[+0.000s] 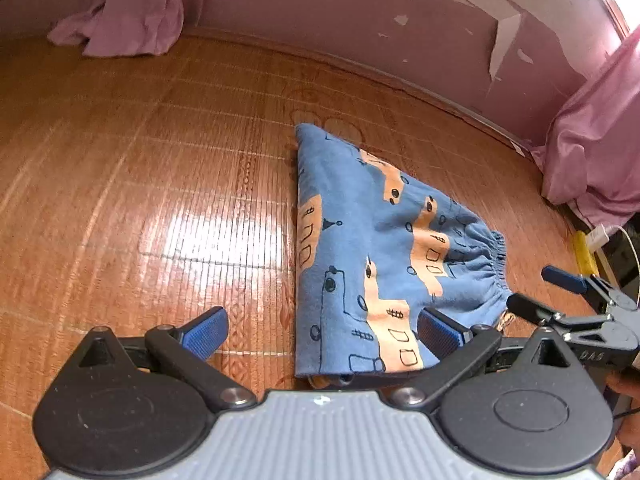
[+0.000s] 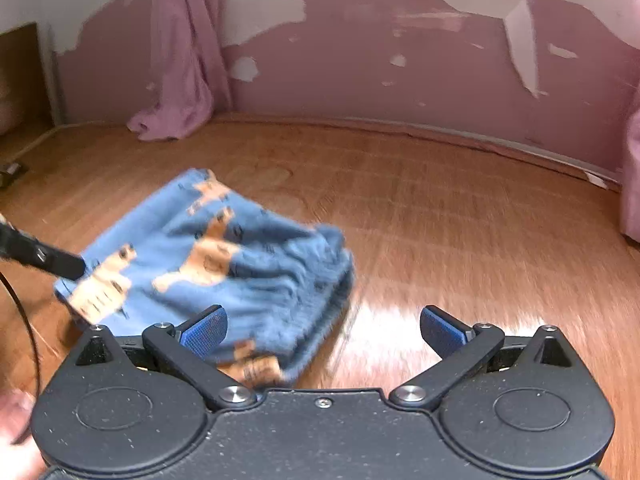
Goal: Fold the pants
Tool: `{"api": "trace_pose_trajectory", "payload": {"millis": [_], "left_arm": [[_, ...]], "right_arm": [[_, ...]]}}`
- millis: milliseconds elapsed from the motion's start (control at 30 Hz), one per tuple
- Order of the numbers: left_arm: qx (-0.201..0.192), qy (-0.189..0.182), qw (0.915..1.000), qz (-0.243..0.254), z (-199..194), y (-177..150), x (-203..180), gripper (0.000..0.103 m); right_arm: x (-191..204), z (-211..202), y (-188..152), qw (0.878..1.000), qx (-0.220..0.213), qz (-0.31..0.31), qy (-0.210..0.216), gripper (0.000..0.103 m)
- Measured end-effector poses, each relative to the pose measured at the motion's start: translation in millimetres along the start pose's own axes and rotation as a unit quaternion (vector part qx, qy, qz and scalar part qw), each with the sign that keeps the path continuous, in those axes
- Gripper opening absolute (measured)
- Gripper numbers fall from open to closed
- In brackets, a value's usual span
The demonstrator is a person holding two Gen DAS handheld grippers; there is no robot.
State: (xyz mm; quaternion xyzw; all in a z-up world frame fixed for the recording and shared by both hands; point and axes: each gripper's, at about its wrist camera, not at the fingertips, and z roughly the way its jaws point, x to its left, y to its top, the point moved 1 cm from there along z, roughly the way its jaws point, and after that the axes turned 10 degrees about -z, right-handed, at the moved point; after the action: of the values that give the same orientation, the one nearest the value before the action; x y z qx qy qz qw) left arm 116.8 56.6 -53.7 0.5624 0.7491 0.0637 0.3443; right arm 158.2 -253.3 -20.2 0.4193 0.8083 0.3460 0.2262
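Currently: pants, blue w/ orange print, folded, lying flat on wood-look mat. Left gripper: fingers spread wide, holding nothing, right fingertip over pants' near edge. Right gripper: fingers apart, empty, by elastic waistband. Pink wall behind.

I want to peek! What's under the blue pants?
The blue pants lie folded on the woven brown mat. At the near edge, another layer of the same cloth pokes out underneath. Anything deeper is hidden by the top layer. Both tongs are open and hold nothing.
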Motion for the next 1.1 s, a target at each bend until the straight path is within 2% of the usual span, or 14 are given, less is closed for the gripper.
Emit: {"api": "trace_pose_trajectory", "payload": {"millis": [233,367,533,700,867,933,967,1100], "left_arm": [[-0.007,-0.036,0.9990,-0.026,6,-3,12,0.103],[-0.018,-0.050,0.9972,-0.054,4,-7,18,0.103],[-0.017,-0.053,0.9973,-0.048,4,-15,18,0.103],[-0.025,-0.063,0.9965,-0.048,3,-19,17,0.103],[-0.030,-0.076,0.9952,-0.054,1,-20,18,0.102],[-0.035,-0.082,0.9947,-0.052,-1,-21,17,0.097],[-0.038,-0.083,0.9946,-0.049,-2,-21,16,0.096],[-0.042,-0.085,0.9943,-0.050,-4,-21,14,0.076]], "right_arm": [[-25,41,31,0.991,-0.023,-0.017,0.131,0.102],[-38,70,37,0.985,-0.012,-0.007,0.173,0.102],[-50,89,33,0.976,-0.003,0.003,0.216,0.102],[-61,99,28,0.971,-0.014,0.038,0.237,0.102],[-67,100,27,0.968,-0.027,0.065,0.240,0.100],[-66,100,27,0.970,-0.026,0.064,0.231,0.088],[-65,100,27,0.973,-0.025,0.059,0.223,0.085],[-57,98,27,0.980,-0.022,0.041,0.195,0.068]]}}
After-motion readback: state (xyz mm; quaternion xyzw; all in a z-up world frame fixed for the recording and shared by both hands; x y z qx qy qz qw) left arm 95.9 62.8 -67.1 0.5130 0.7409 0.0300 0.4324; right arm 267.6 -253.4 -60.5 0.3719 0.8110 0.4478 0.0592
